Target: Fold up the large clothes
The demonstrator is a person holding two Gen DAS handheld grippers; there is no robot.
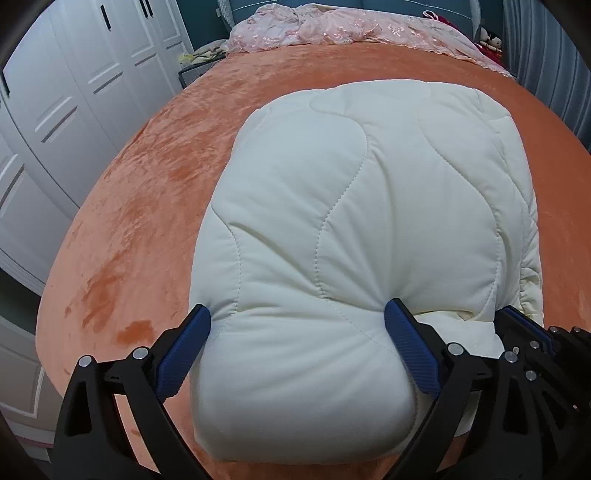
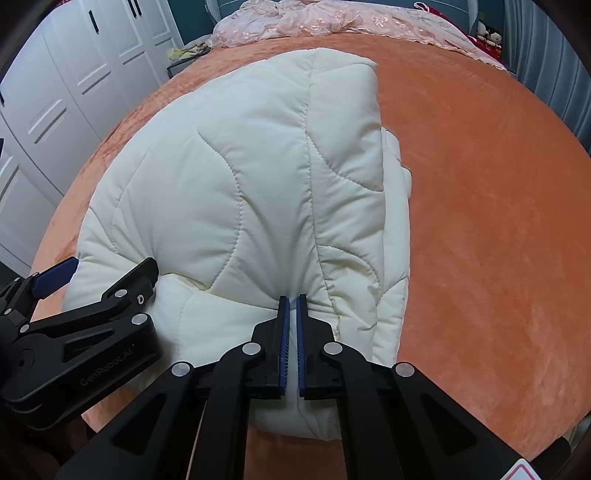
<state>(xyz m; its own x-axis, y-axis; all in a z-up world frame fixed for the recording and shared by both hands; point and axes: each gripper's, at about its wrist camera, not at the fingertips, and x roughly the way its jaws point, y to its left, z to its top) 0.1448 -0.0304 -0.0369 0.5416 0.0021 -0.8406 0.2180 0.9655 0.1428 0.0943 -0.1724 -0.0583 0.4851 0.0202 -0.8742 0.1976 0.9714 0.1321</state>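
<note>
A cream quilted padded garment [image 1: 362, 206] lies folded on the orange bedspread [image 1: 147, 184]. My left gripper [image 1: 297, 321] has its jaws wide apart around the thick near edge of the garment, with both blue pads [image 1: 406, 332] pressing into the padding. It also shows in the right wrist view [image 2: 110, 271] at the left. My right gripper [image 2: 291, 301] is shut on a thin fold of the garment [image 2: 258, 177] at its near edge. In the left wrist view it [image 1: 524, 321] sits at the lower right, beside the garment.
Pink lace bedding [image 1: 332, 26] is heaped at the far end of the bed. White wardrobe doors [image 1: 55, 110] stand along the left. Grey curtains [image 1: 561, 66] hang at the right. The bedspread [image 2: 480, 184] spreads to the right of the garment.
</note>
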